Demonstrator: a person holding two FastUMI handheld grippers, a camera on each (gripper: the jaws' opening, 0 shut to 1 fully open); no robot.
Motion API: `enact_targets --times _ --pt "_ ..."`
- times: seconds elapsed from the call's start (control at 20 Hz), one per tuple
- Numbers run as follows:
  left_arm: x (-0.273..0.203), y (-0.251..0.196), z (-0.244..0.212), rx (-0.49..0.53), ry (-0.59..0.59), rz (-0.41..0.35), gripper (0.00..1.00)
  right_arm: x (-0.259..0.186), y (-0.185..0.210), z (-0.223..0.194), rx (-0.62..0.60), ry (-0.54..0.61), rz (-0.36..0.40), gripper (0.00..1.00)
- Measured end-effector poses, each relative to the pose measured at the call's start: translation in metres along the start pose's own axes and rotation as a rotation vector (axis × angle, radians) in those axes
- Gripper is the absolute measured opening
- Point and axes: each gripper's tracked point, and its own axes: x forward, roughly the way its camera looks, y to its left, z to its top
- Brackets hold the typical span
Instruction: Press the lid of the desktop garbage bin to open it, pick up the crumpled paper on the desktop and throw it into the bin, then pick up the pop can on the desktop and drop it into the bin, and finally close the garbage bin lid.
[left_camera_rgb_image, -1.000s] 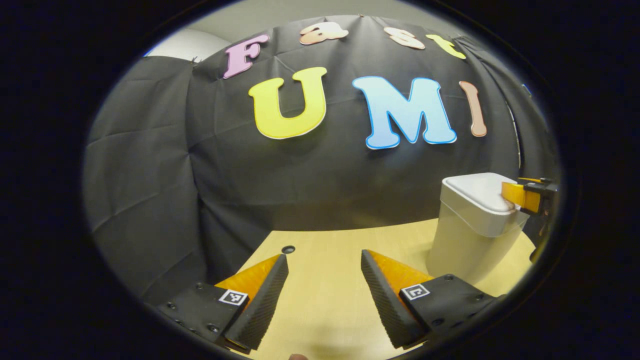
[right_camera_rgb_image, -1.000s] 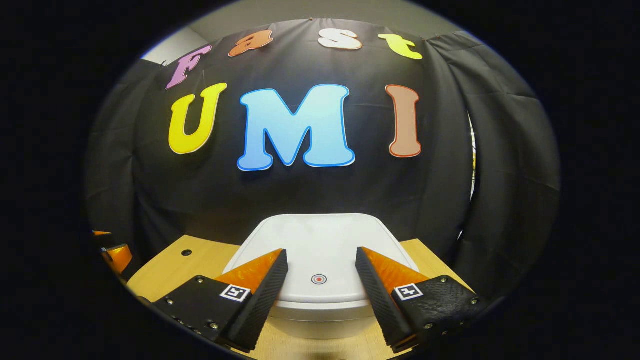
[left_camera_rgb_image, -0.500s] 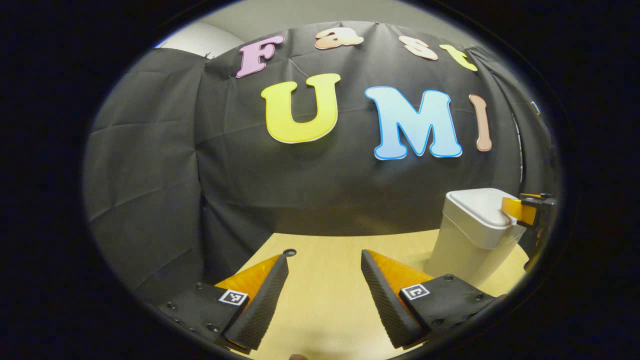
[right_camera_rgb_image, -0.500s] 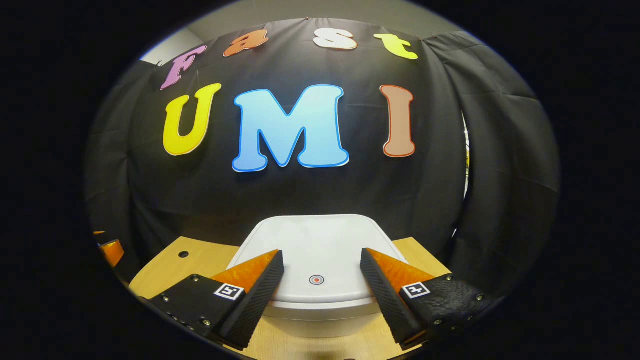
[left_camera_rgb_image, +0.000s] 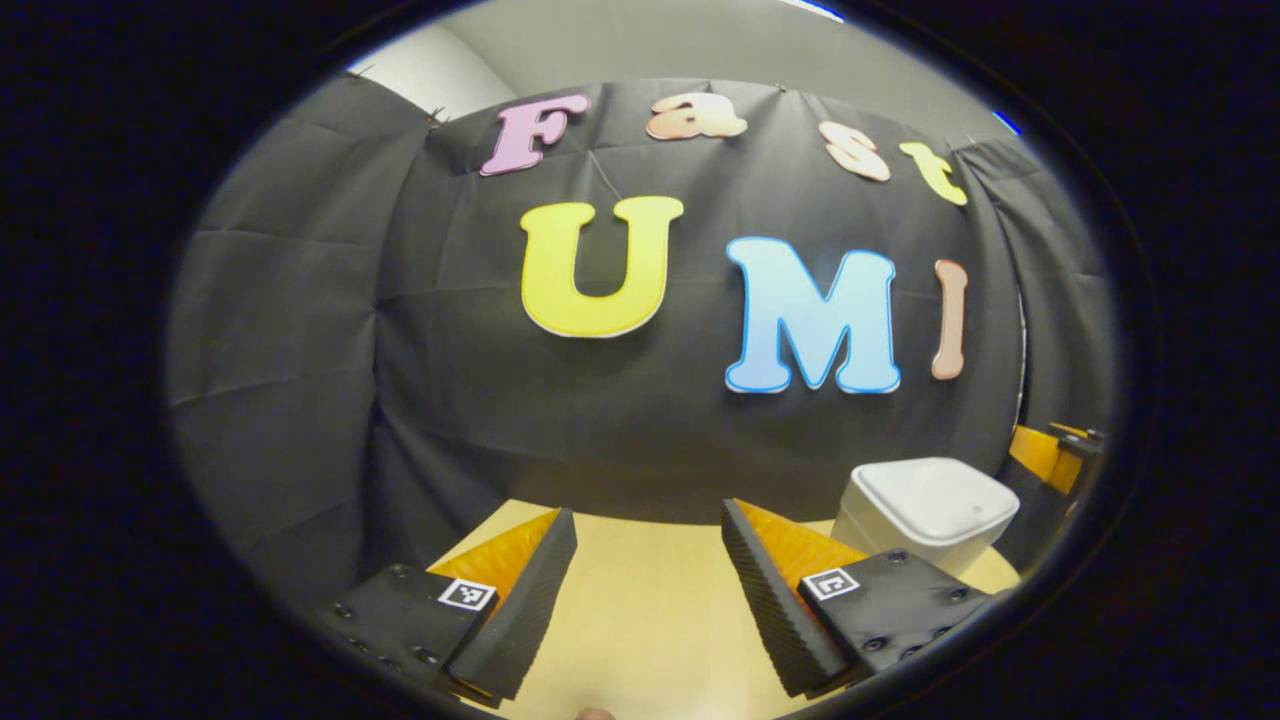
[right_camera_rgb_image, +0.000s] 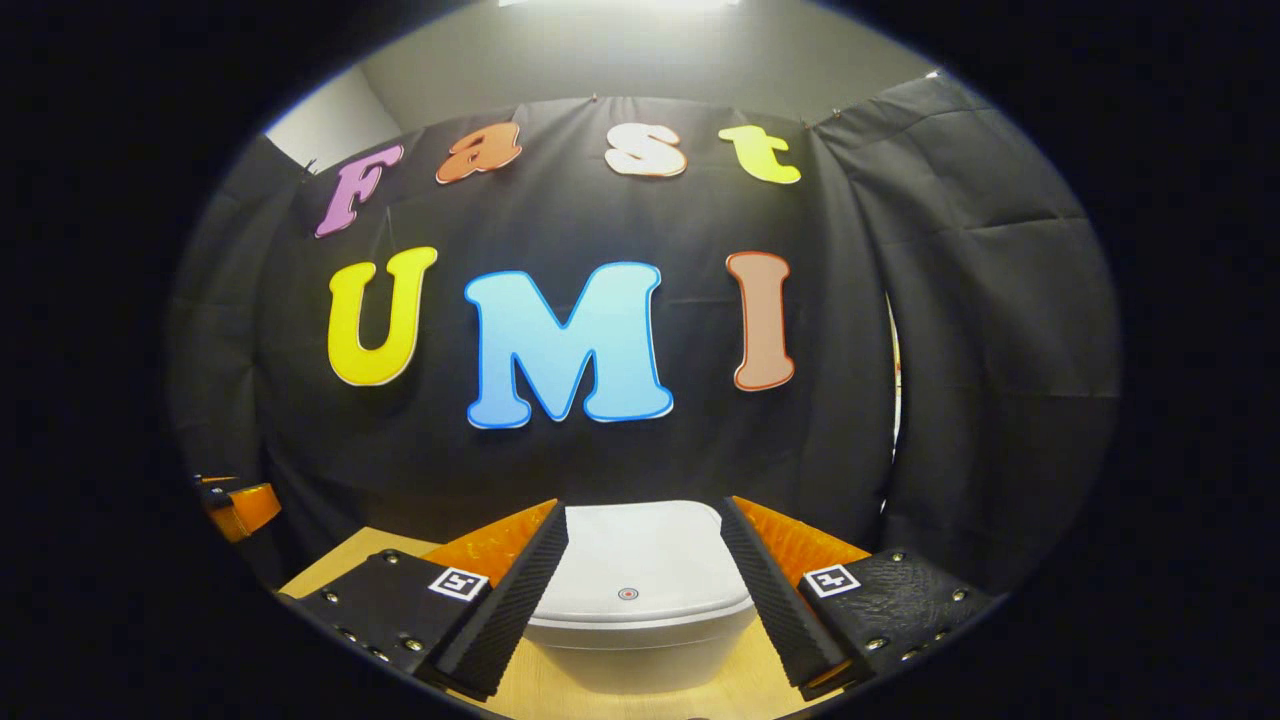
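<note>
The white desktop bin (right_camera_rgb_image: 640, 620) stands on the wooden table with its lid (right_camera_rgb_image: 645, 565) closed; a small round mark sits near the lid's front edge. My right gripper (right_camera_rgb_image: 645, 515) is open, its fingers framing the lid from nearer the camera and not touching it. In the left gripper view the bin (left_camera_rgb_image: 925, 510) stands low at the right, and the right gripper (left_camera_rgb_image: 1050, 455) shows past it at the right edge. My left gripper (left_camera_rgb_image: 650, 520) is open over bare tabletop with nothing between its fingers.
The light wooden table (left_camera_rgb_image: 650, 620) runs back to the black cloth wall. The left gripper (right_camera_rgb_image: 240, 505) shows at the left edge of the right gripper view.
Both grippers have drawn back and tilted up, so the bin looks smaller and lower in both views. The right gripper has come off the lid. The lid stays closed.
</note>
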Motion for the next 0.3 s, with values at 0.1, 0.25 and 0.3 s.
enact_targets --times 0.1,0.25,0.3 --pt "0.0 -0.008 0.015 -0.006 -0.029 -0.009 0.95 -0.01 0.0 0.009 0.0 -0.032 -0.004 0.99" --pt "-0.002 -0.017 0.026 0.026 -0.059 -0.022 0.96 -0.017 0.006 0.015 -0.009 -0.055 0.013 0.98" --pt "-0.003 -0.02 0.029 0.037 -0.068 -0.024 0.96 -0.018 0.008 0.015 -0.011 -0.056 0.022 0.98"
